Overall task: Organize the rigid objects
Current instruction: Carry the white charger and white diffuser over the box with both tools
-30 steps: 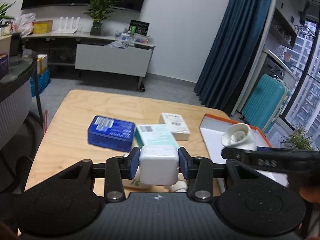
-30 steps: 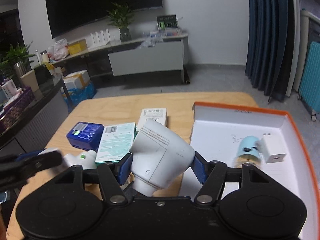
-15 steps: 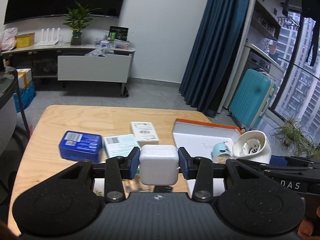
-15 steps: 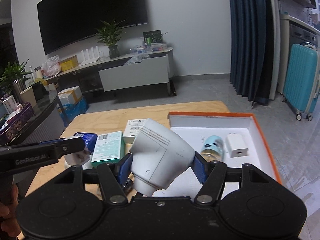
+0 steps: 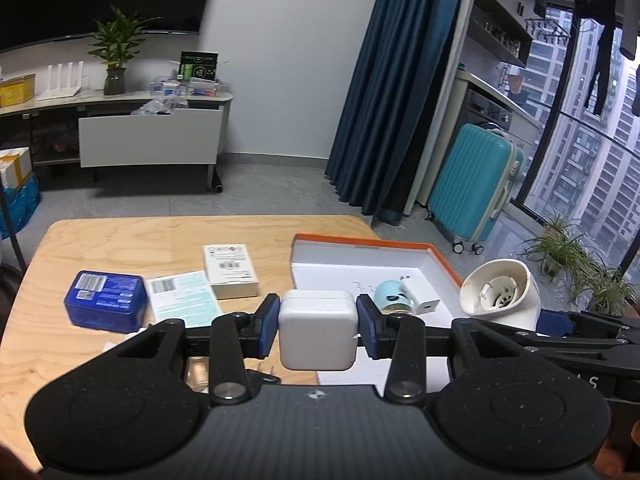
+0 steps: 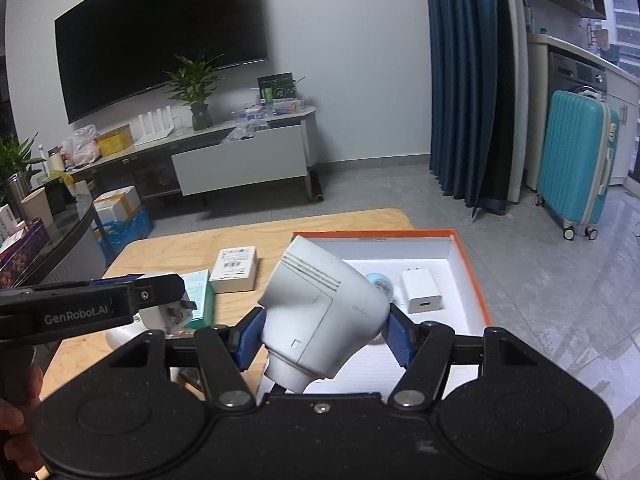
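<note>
1. Both grippers have risen and swung rightward since a second ago; the orange-rimmed white cardboard tray point(image 5: 362, 242), then partly hidden at the right of the left wrist view, now lies ahead in both views.
2. Left gripper point(image 5: 318, 328): held level above the pale wooden table point(image 5: 120, 240), near the tray's left edge. Its blue pads point(image 5: 267, 330) are clamped on the flanks of a white square plug adapter point(image 5: 317, 334). In the right wrist view the adapter's metal prongs point(image 6: 182, 308) point toward the right gripper.
3. Right gripper point(image 6: 322, 338): held level over the near end of the tray, its blue pads pinching a white funnel-shaped plastic housing point(image 6: 320, 312).
4. Housing's long axis is tilted. Narrow neck points down toward the gripper body; wide end points up and away. In the left wrist view its open mouth point(image 5: 494, 292) faces that camera, with ribs inside.
5. Inside the tray: a pale blue round item point(image 5: 390, 294) and a small white flat charger point(image 6: 420, 292), just beside each other.
6. On the table left of the tray: a blue rectangular box point(image 5: 105, 300), a teal-and-white flat carton point(image 5: 182, 300), a white labelled box point(image 5: 231, 270).
</note>
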The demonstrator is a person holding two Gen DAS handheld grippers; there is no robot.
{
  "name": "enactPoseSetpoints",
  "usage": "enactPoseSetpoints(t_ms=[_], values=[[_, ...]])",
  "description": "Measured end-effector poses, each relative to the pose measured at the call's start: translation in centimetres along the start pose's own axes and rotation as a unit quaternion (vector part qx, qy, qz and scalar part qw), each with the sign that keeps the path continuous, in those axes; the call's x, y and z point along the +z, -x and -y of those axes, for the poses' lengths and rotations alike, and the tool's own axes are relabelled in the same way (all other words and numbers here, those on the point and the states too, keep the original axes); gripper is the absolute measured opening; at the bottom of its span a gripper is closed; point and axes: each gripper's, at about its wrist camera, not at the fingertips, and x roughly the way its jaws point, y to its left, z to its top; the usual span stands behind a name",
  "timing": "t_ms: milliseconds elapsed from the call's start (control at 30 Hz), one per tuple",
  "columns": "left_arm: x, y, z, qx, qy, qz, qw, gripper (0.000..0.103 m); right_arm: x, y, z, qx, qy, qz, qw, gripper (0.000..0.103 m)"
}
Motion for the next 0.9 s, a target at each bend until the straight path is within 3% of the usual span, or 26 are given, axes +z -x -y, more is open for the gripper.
enactPoseSetpoints(t_ms=[900], values=[[-0.3, -2.9, 3.7, -0.039, -0.019, -0.018, 0.9989, 0.042, -0.1, 0.1, 3.5, -0.043, -0.028, 0.012, 0.999, 0.076]])
